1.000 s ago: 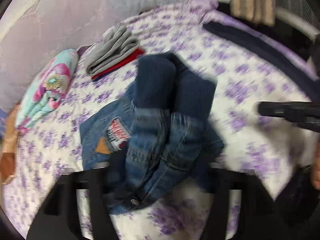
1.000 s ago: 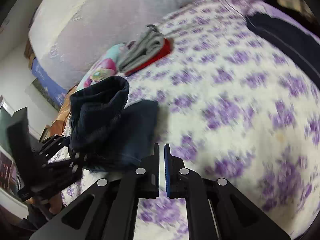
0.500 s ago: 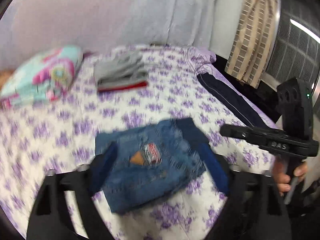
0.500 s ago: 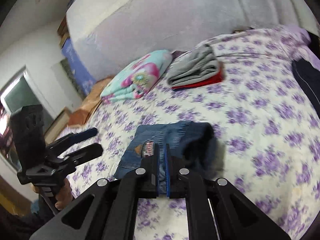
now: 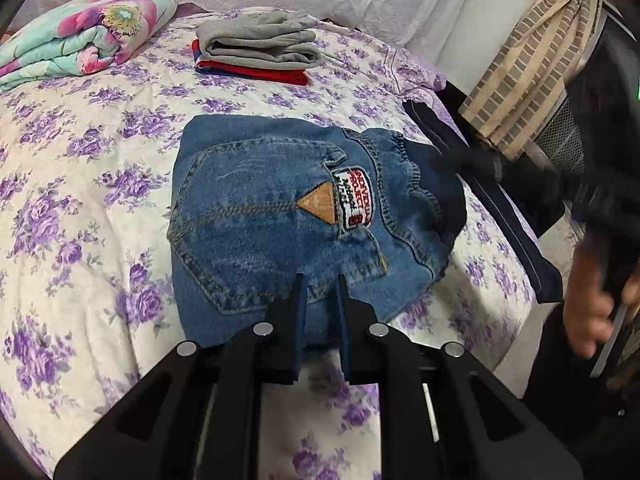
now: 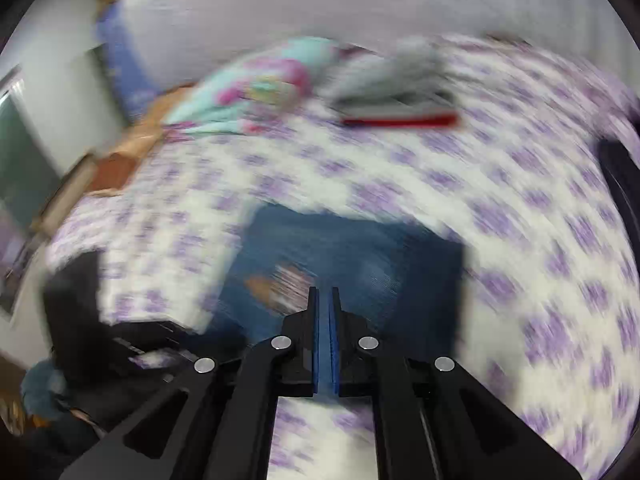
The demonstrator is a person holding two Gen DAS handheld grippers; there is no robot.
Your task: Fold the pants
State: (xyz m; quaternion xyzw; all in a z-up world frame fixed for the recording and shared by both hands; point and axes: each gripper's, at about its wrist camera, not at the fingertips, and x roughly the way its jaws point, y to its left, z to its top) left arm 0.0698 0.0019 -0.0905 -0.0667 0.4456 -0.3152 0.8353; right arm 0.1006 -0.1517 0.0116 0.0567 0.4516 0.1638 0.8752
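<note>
Jaws: left gripper [image 5: 319, 280] slightly parted, empty; right gripper [image 6: 323, 292] closed, empty | we press the jeans [image 5: 288, 216] bundle flat, squaring the near edge.

The folded jeans [image 5: 288, 220] lie on the bed [image 5: 80, 208], toward its near edge, waistband end turned to the right edge. Behind them, by the far edge, a stack of folded clothes [image 5: 256, 46] sits on the bed; left of that stack, at the far left corner, lies a rolled blanket [image 5: 80, 32]. Along the right edge a pair of track pants [image 5: 492, 200] hangs over the side. The left gripper [image 5: 320, 292] hovers at the jeans' near edge; the right gripper [image 5: 480, 164] reaches in from the right over the waistband (its own view is badly blurred).
</note>
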